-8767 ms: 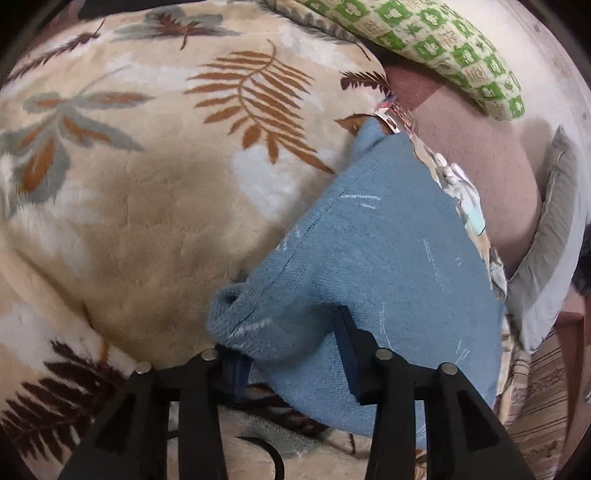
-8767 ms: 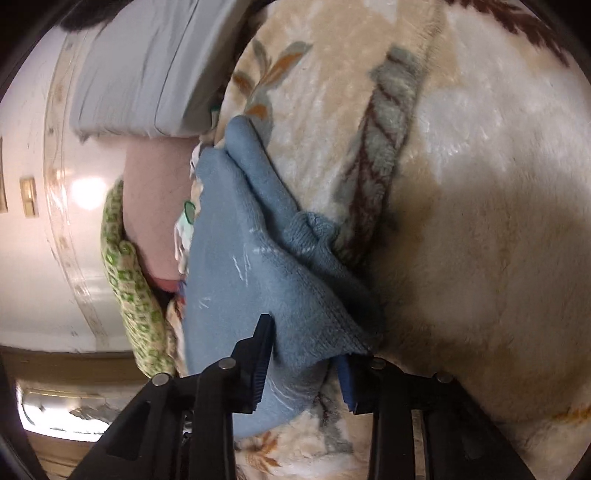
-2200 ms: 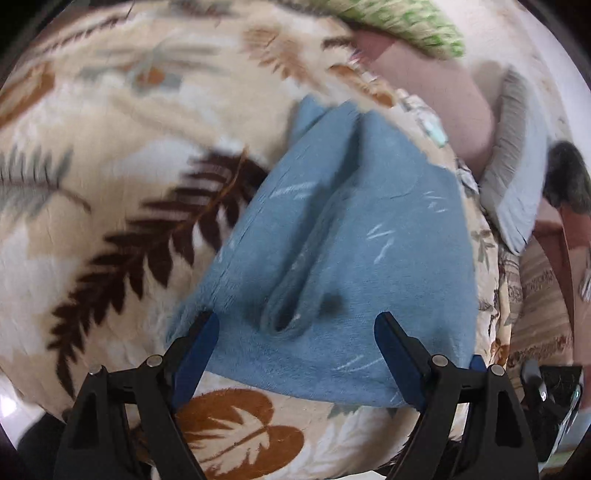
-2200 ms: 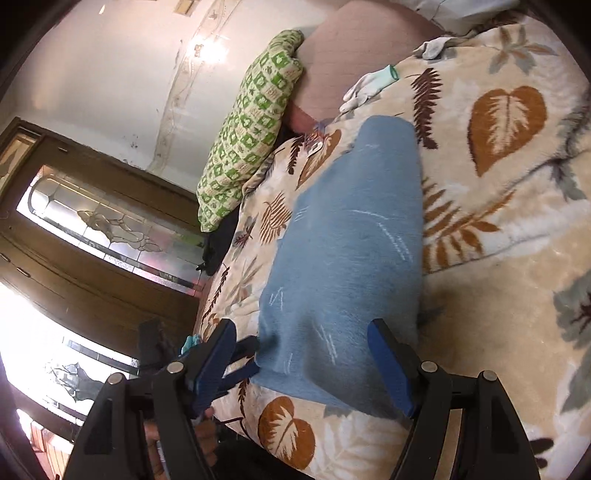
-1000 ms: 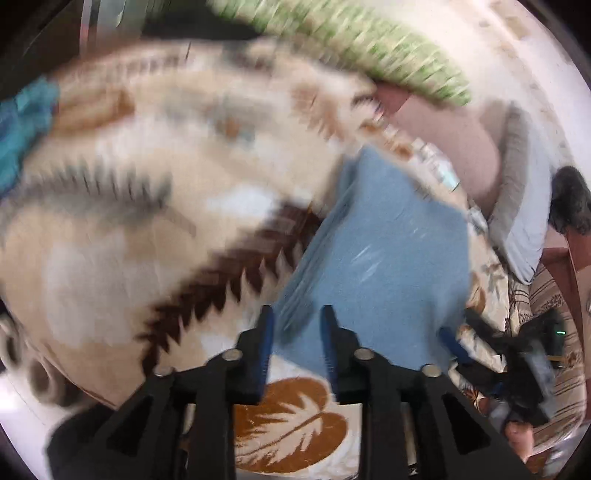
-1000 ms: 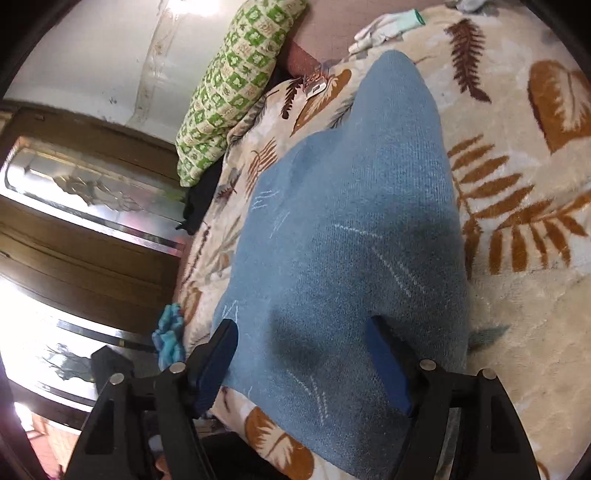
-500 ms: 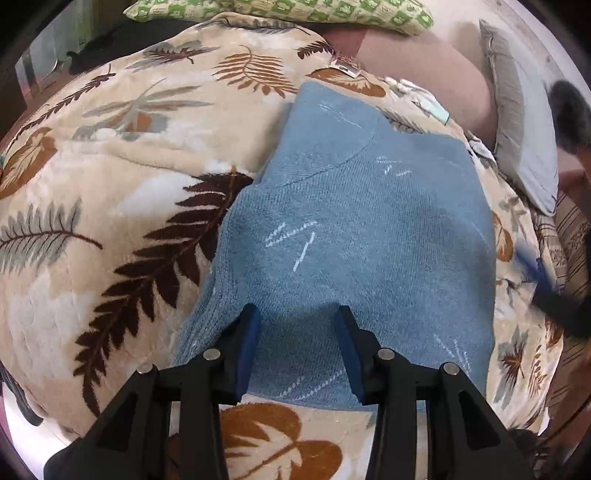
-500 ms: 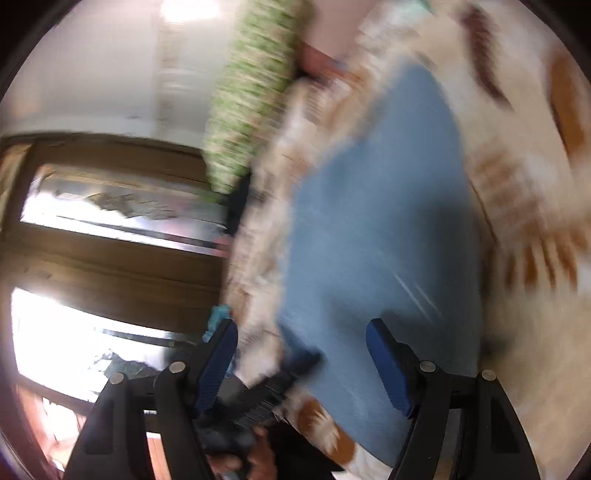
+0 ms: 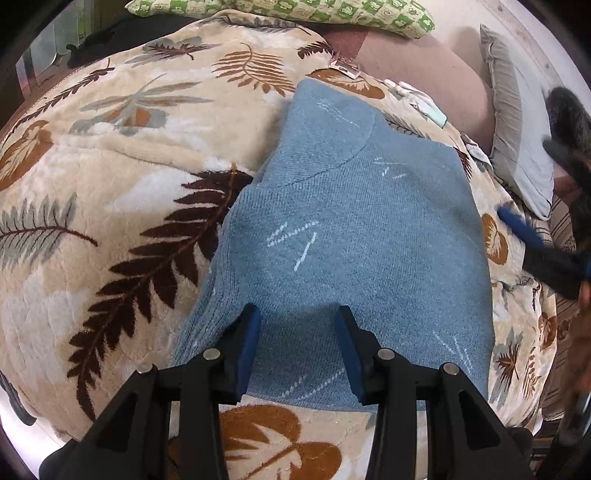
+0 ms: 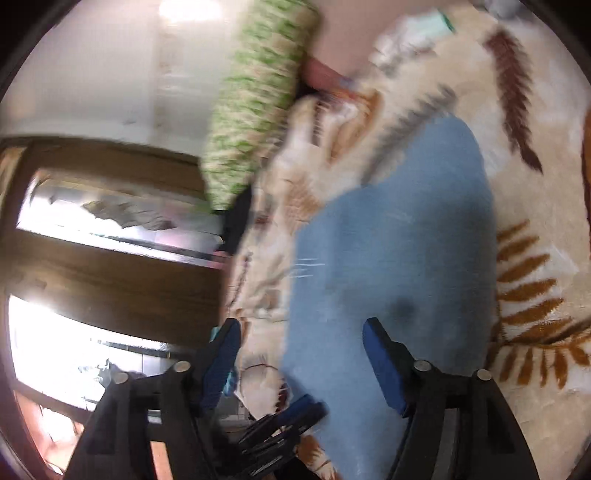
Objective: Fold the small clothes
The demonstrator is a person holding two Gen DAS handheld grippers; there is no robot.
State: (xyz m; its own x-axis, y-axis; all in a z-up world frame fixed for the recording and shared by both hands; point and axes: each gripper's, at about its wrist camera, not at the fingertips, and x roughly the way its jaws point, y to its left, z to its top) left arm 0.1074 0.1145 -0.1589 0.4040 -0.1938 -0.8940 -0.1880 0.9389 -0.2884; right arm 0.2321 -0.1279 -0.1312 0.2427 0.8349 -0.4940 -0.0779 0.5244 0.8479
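Observation:
A blue knit garment [image 9: 354, 236] lies folded flat on a beige leaf-print blanket [image 9: 122, 177]. My left gripper [image 9: 297, 325] points down over the garment's near edge, jaws partly open, pads [image 9: 251, 332] on either side of a strip of cloth without pinching it. My right gripper [image 10: 301, 343] stands wide and is opening; its view is blurred. The garment's [image 10: 391, 258] left edge shows between its fingers, not gripped. The right gripper [image 9: 517, 229] also shows at the garment's right side, and the left gripper [image 10: 288, 417] shows low in the right wrist view.
A green patterned pillow [image 9: 295, 14] and a grey pillow [image 9: 517, 140] lie at the bed's head, on a pink sheet [image 9: 417, 62]. A white glove [image 9: 417, 99] lies beyond the garment. A dark furry thing [image 9: 565, 110] is at the right. A wooden door [image 10: 110, 269] stands left.
The left gripper came down over the garment's near edge and its jaws widened, then held still. The right gripper swung up and left, blurring its view.

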